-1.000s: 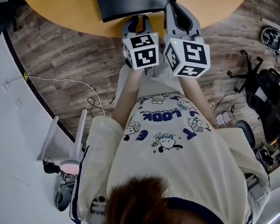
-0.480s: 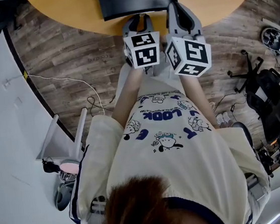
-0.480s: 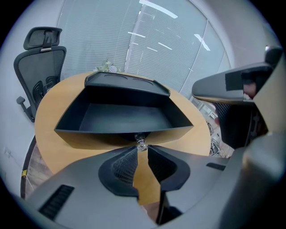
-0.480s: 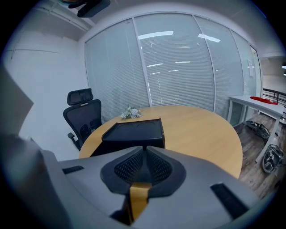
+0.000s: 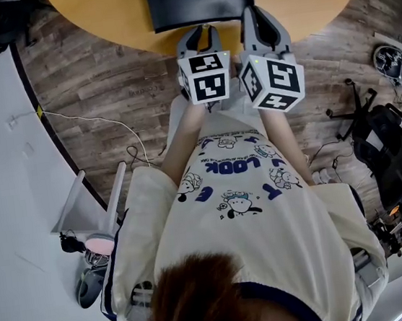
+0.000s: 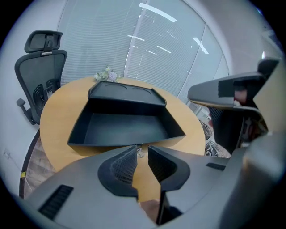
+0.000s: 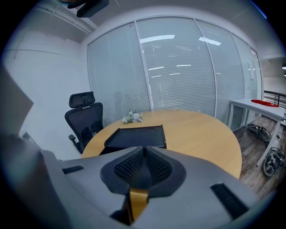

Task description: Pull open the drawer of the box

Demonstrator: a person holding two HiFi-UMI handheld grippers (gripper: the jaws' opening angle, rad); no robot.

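Observation:
A black box [image 5: 199,0] stands on a round wooden table [image 5: 96,16]. In the left gripper view its drawer [image 6: 125,127] is drawn out toward me, open and empty, below the box's flat top [image 6: 125,95]. My left gripper [image 6: 142,150] is at the drawer's front, its jaws narrowed on the small metal knob [image 6: 140,152]. In the head view the left gripper [image 5: 201,34] touches the drawer front. My right gripper [image 5: 260,18] hovers beside it on the right, shut on nothing. Its view looks over the box [image 7: 136,136] from above the jaws [image 7: 144,151].
A small bunch of flowers [image 7: 132,117] lies on the table behind the box. A black office chair [image 7: 85,116] stands at the far left of the table, and another chair [image 5: 388,140] stands on the floor at my right. A cable [image 5: 102,121] runs over the wood floor at my left.
Both grippers have hardly moved. The head view has shifted a little, and the drawer front stays at the table's near edge.

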